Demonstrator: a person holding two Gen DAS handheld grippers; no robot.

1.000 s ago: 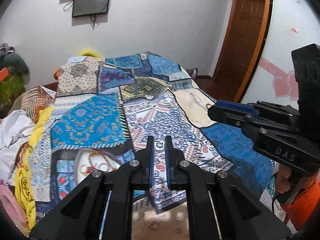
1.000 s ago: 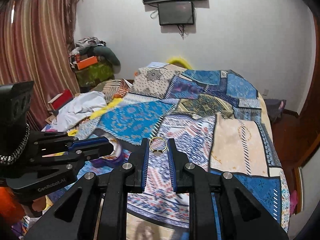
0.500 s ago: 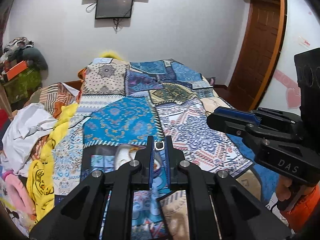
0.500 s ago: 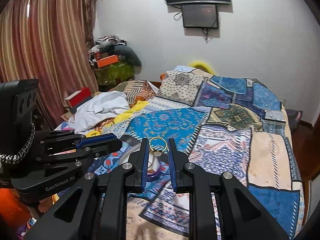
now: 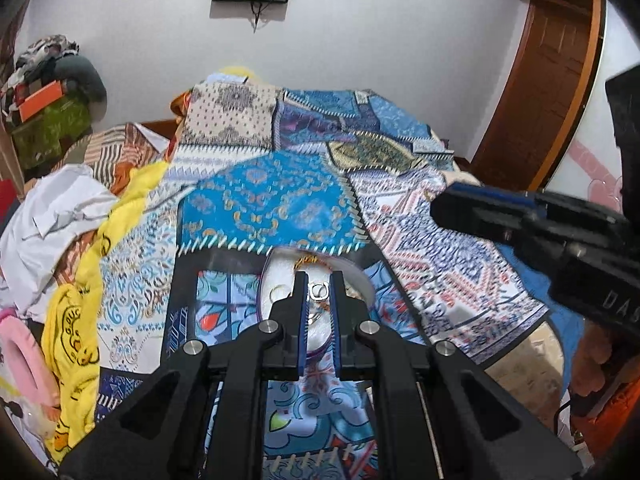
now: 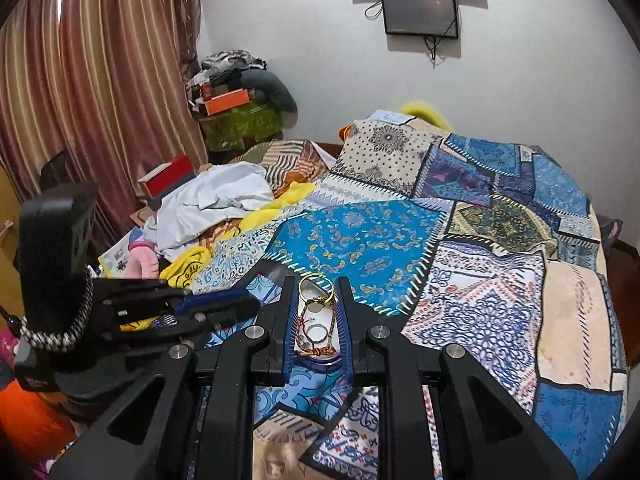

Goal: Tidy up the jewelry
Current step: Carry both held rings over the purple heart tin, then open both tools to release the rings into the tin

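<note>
A gold ring (image 6: 317,292) is sitting clamped between the tips of the right gripper (image 6: 317,294), low in the middle of its view, while a small silver ring (image 5: 319,291) is pinched in the tightly closed left gripper (image 5: 319,292). Both are now hanging directly over the white dish (image 5: 276,276), where chains and another ring are already lying tangled. A second ago the dish was off to the lower left of each view; both hands have been swinging across the patchwork bedspread (image 5: 264,200) and dipping toward it. To my eye the carrying is nearly over, and letting go over the dish is coming next.
</note>
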